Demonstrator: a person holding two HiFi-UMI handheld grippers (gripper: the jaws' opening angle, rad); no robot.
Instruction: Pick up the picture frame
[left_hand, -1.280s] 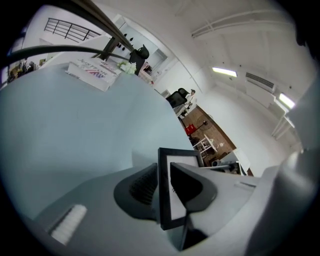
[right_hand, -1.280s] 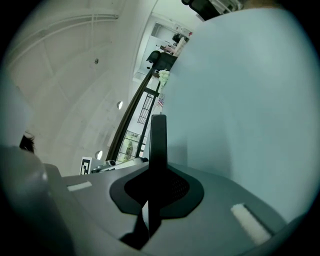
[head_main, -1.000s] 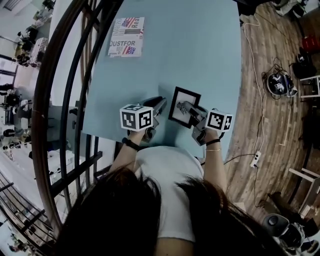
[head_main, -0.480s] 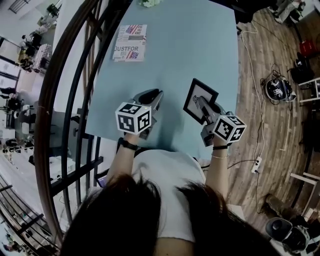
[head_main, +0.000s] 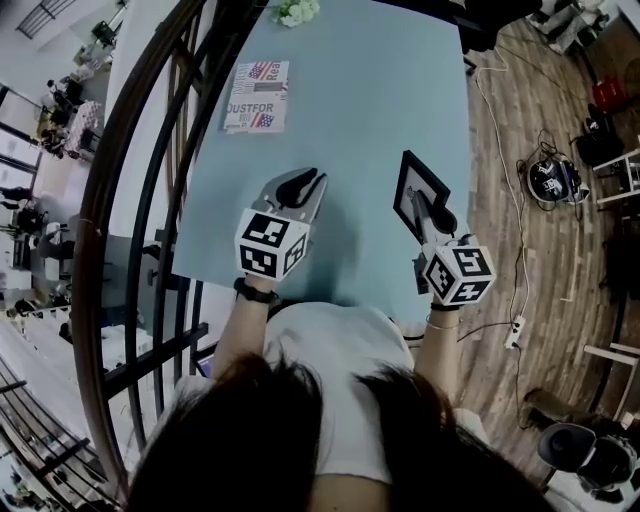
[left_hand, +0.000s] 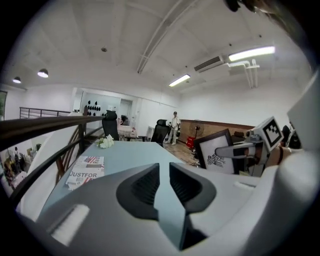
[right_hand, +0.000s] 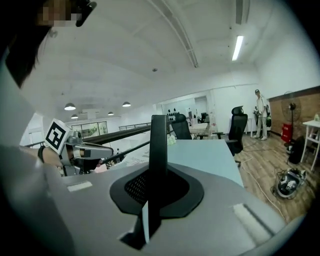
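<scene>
Pale blue tabletop (head_main: 370, 110) fills the middle of the head view, with wooden floor (head_main: 530, 250) down the right side and dark railings (head_main: 130, 200) curving along the left. A magazine (head_main: 255, 95) lies flat at the upper left of the table, and white flowers (head_main: 297, 10) sit at its top edge.

My right gripper (head_main: 432, 212) is clamped on the picture frame (head_main: 418, 190), which is right of centre in the head view, over the table's right side. The frame stands on edge with its long axis upright, tipped slightly. Its pictured face is turned toward the left of the view, at my other gripper. In the right gripper view I see it edge-on, as 1 dark narrow bar rising straight up from between the 2 jaws. In the left gripper view it shows at the right middle, face-on, with a small drawing on white.

My left gripper (head_main: 300, 187) carries nothing; its 2 jaws stand a narrow gap apart with only tabletop showing between them.

Both hands sit low in the head view, side by side and well apart. Both grippers point up the picture, away from my body and almost level, with their marker cubes nearest me.
</scene>
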